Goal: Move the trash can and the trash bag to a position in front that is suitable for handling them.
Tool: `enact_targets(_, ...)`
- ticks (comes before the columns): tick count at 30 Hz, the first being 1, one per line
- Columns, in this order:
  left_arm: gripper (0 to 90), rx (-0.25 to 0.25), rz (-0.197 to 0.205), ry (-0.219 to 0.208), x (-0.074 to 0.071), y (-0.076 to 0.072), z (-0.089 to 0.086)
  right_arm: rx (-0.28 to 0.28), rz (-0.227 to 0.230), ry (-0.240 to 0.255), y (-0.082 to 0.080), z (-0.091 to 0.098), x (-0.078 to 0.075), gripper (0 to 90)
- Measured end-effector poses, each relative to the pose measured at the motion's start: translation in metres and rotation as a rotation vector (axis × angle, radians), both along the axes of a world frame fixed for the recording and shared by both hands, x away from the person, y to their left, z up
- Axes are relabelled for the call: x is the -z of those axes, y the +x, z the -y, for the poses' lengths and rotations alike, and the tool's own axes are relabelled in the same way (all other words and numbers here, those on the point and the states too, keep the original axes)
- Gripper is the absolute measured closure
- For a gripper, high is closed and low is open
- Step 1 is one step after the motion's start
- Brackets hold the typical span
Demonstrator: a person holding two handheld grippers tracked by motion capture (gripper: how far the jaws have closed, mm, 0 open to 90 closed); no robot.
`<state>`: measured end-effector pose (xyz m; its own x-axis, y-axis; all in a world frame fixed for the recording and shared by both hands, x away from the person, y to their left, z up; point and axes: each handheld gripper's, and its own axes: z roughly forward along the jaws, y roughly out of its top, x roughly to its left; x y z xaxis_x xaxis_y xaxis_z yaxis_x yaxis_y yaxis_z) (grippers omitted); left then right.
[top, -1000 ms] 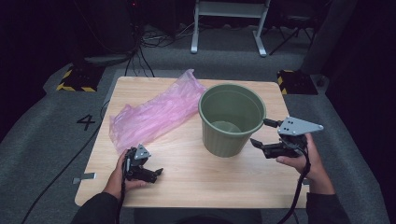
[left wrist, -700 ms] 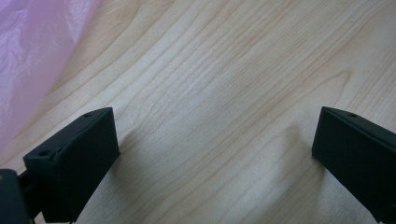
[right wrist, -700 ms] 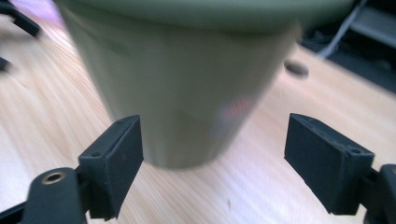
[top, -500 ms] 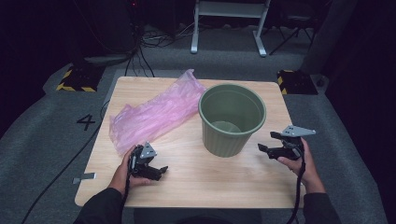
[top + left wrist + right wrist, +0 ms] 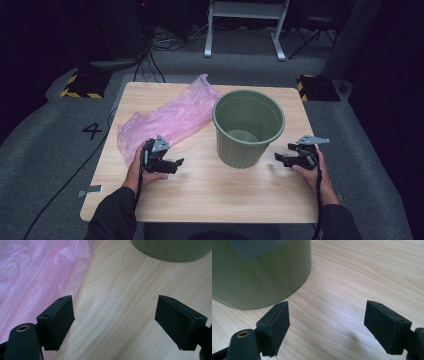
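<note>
A green bucket [image 5: 248,127] stands upright on the wooden worktop [image 5: 215,195], a little right of its middle, and serves as the landmark for everything else. A crumpled pink plastic bag [image 5: 167,120] lies flat to the left of the bucket, its far corner close beside the bucket's rim.

The left gripper [image 5: 176,162] sits in the person's left hand [image 5: 142,167], to the left of the bucket and just at the near edge of the bag, pointing toward the bucket. Its jaws have just been opening a little and stand wide, with only bare wood between them; in the left gripper view the bag [image 5: 35,275] lies beside the left jaw and the bucket's base [image 5: 172,250] is ahead.

The right gripper [image 5: 279,159] sits in the right hand [image 5: 312,172], to the right of the bucket and near its base, pointing at its wall. Its jaws stand wide and hold nothing; in the right gripper view the bucket's wall [image 5: 262,275] rises just ahead of the left jaw, not touching it.
</note>
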<state>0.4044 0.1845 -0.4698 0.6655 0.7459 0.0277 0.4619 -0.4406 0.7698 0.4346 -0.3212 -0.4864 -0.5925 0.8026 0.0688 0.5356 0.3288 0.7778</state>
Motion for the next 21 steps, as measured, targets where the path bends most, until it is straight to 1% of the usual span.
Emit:
enact_targets(1,15.9,-0.012,0.003,-0.004,-0.001,0.003,0.001,0.001,-0.005,0.000,0.001,0.000,0.001,20.8)
enact_targets(2,15.7,-0.009,0.012,-0.001,-0.002,0.008,0.002,0.001,-0.007,-0.007,0.001,0.000,0.002,20.8)
enact_targets(3,15.9,-0.011,0.012,0.006,-0.003,0.012,0.004,-0.003,-0.024,-0.005,0.002,-0.002,0.005,20.8)
enact_targets(4,15.9,-0.024,0.018,0.006,-0.002,0.017,0.007,-0.003,-0.024,-0.005,0.002,-0.002,0.005,20.8)
enact_targets(5,15.7,-0.031,0.008,-0.005,0.000,0.027,0.013,-0.008,-0.033,-0.020,0.003,-0.003,0.007,20.8)
enact_targets(6,15.8,-0.031,0.008,-0.005,0.000,0.027,0.013,-0.008,-0.033,-0.020,0.003,-0.003,0.007,20.8)
enact_targets(7,16.0,-0.037,0.002,0.013,0.001,0.033,0.016,-0.013,-0.042,-0.031,0.004,-0.006,0.009,20.8)
enact_targets(8,16.0,-0.051,0.009,0.029,0.003,0.038,0.020,-0.013,-0.042,-0.031,0.004,-0.006,0.009,20.8)
enact_targets(10,16.5,-0.063,0.046,0.062,0.006,0.045,0.028,-0.019,-0.052,-0.042,0.005,-0.007,0.011,20.8)
enact_targets(11,16.5,-0.074,0.034,0.068,0.008,0.052,0.032,-0.019,-0.056,-0.047,0.005,-0.008,0.012,20.7)
enact_targets(12,16.4,-0.077,0.016,0.065,0.009,0.056,0.034,-0.020,-0.055,-0.050,0.005,-0.009,0.013,20.5)
enact_targets(13,17.5,-0.100,0.007,0.078,0.013,0.064,0.038,-0.025,-0.032,-0.056,0.004,-0.009,0.014,22.1)
enact_targets(14,17.8,-0.100,0.007,0.078,0.013,0.064,0.038,-0.028,-0.021,-0.061,0.002,-0.009,0.015,22.0)
enact_targets(15,17.0,-0.121,-0.005,0.089,0.015,0.069,0.041,-0.031,-0.015,-0.070,0.001,-0.010,0.016,22.0)
enact_targets(17,16.8,-0.133,-0.018,0.082,0.019,0.076,0.042,-0.032,-0.012,-0.074,0.001,-0.010,0.016,21.9)
enact_targets(19,19.4,-0.161,-0.034,0.093,0.023,0.082,0.042,-0.032,-0.014,-0.065,0.000,-0.009,0.016,22.1)
enact_targets(20,19.4,-0.163,-0.033,0.100,0.025,0.083,0.041,-0.032,-0.014,-0.065,0.000,-0.009,0.016,22.1)
enact_targets(21,23.6,-0.174,-0.035,0.116,0.027,0.084,0.041,-0.034,-0.015,-0.061,0.000,-0.009,0.016,22.1)
